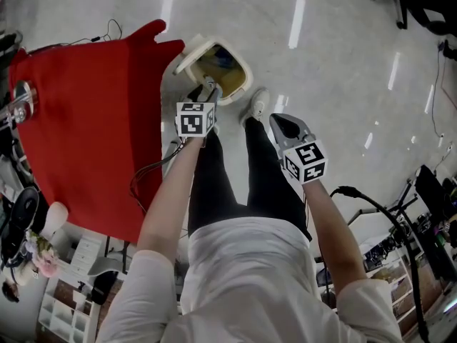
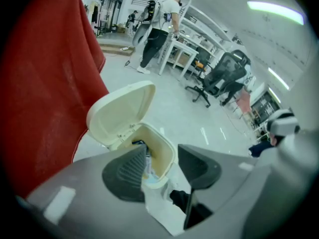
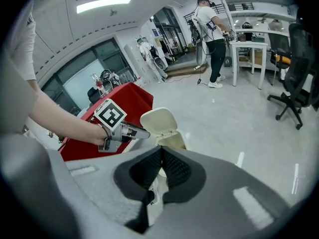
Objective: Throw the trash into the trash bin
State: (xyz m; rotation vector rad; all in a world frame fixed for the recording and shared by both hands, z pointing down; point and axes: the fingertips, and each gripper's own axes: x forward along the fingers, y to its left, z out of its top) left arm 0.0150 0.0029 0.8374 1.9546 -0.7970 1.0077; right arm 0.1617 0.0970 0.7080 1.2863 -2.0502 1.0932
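Cream plastic is the material of the trash bin (image 1: 248,77), which stands on the grey floor (image 1: 321,48) just beside a counter covered with a red cloth (image 1: 86,120). Its lid (image 1: 187,51) is up and leans toward the cloth side. Inside the bin lies some trash (image 2: 148,171); it looks bluish and white, but it is too blurred to say what the pieces are.

The left gripper (image 1: 209,88) points steeply down and hangs right over the mouth of the bin. In the left gripper view its jaws stand apart, with nothing pressed between them; the open bin (image 2: 167,148), its lid (image 2: 122,113) and the trash inside show through the gap. The red cloth (image 2: 45,83) fills the left side of this view.

The right gripper (image 1: 277,122) is held apart from the bin, over the floor near the person's white shoe (image 1: 255,104). Its jaws are together, tip against tip, and they carry nothing. The right gripper view looks past its own closed jaws at the left gripper (image 3: 144,132) over the bin (image 3: 172,141).

Far behind, another person (image 3: 212,39) stands at a white table, and a black office chair (image 3: 294,68) stands on the floor at the right.
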